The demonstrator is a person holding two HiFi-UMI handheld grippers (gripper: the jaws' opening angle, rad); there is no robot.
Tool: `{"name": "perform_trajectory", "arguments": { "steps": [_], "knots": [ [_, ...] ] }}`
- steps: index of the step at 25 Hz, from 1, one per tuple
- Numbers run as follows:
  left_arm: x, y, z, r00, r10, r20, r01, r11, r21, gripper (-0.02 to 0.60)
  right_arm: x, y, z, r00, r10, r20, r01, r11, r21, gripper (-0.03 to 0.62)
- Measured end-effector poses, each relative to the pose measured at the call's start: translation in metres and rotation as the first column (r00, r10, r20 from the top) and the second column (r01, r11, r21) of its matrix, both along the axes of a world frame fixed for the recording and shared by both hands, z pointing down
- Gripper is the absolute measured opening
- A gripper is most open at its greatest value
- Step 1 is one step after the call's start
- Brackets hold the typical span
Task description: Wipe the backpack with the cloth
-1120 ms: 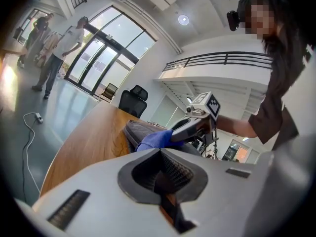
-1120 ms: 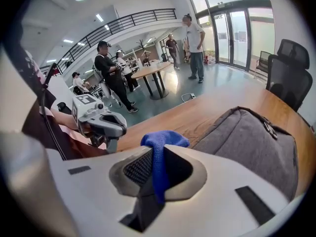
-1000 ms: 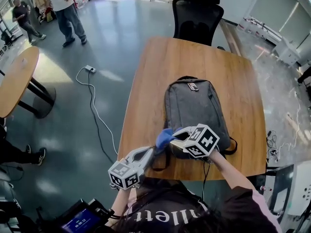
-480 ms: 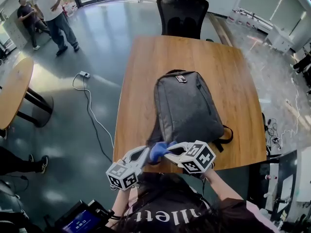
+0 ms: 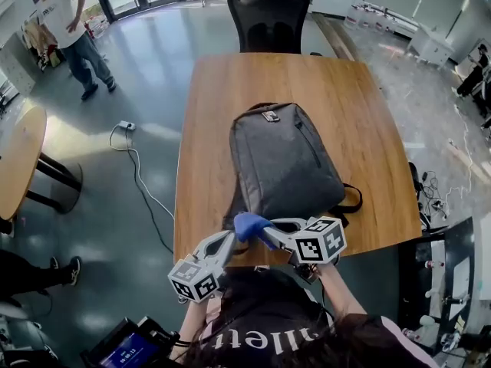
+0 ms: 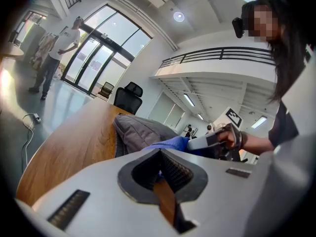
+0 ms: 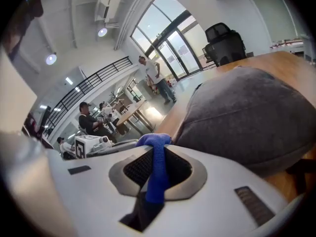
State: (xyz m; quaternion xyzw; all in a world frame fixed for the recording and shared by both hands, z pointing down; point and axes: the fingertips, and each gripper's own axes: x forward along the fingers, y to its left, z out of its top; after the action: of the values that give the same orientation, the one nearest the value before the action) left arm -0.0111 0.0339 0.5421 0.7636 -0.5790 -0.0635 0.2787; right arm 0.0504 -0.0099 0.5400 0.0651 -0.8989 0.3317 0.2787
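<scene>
Cloth [image 5: 249,224] now at backpack's [image 5: 284,163] near corner, in right claw [image 5: 263,233]

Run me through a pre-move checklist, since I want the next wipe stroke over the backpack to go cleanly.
1. Cloth clamped in the right gripper: ok, the blue cloth is pinched between its jaws.
2. Cloth touching the backpack: cannot tell; it sits at the bag's near left corner.
3. Backpack lying flat and fully on the table: ok.
4. Backpack's upper face free of other things: ok.
5. Left gripper holding the backpack steady: not ok; its jaws are together on nothing, beside that same corner.
</scene>
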Motion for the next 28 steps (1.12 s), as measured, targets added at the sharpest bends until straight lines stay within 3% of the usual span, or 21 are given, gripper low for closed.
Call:
{"name": "perform_trajectory", "arguments": {
  "steps": [5,9,22,26,28],
  "knots": [
    [0.014,-0.006,-0.007,0.999,0.051,0.017,-0.052,0.999,0.008,0.0,0.043,-0.033,-0.003,0.989,0.146,0.016,-0.146,0.989,0.001,0.063],
    [0.018,-0.011,-0.016,0.997,0.072,0.036,-0.073,0.997,0.018,0.0,0.084,-0.062,-0.005,0.963,0.269,0.014,-0.269,0.963,0.006,0.063],
    [0.03,-0.032,-0.025,0.986,0.152,0.071,-0.153,0.988,0.006,0.0,0.23,-0.148,-0.001,0.794,0.606,-0.055,-0.598,0.794,0.109,0.063],
    [0.022,-0.036,-0.025,0.984,0.156,0.081,-0.157,0.988,0.002,0.0,0.256,-0.16,0.002,0.743,0.665,-0.078,-0.652,0.745,0.141,0.063],
    [0.017,-0.037,-0.024,0.985,0.154,0.081,-0.154,0.988,-0.003,0.0,0.255,-0.159,-0.006,0.741,0.669,-0.067,-0.656,0.741,0.144,0.063]
  ]
}}
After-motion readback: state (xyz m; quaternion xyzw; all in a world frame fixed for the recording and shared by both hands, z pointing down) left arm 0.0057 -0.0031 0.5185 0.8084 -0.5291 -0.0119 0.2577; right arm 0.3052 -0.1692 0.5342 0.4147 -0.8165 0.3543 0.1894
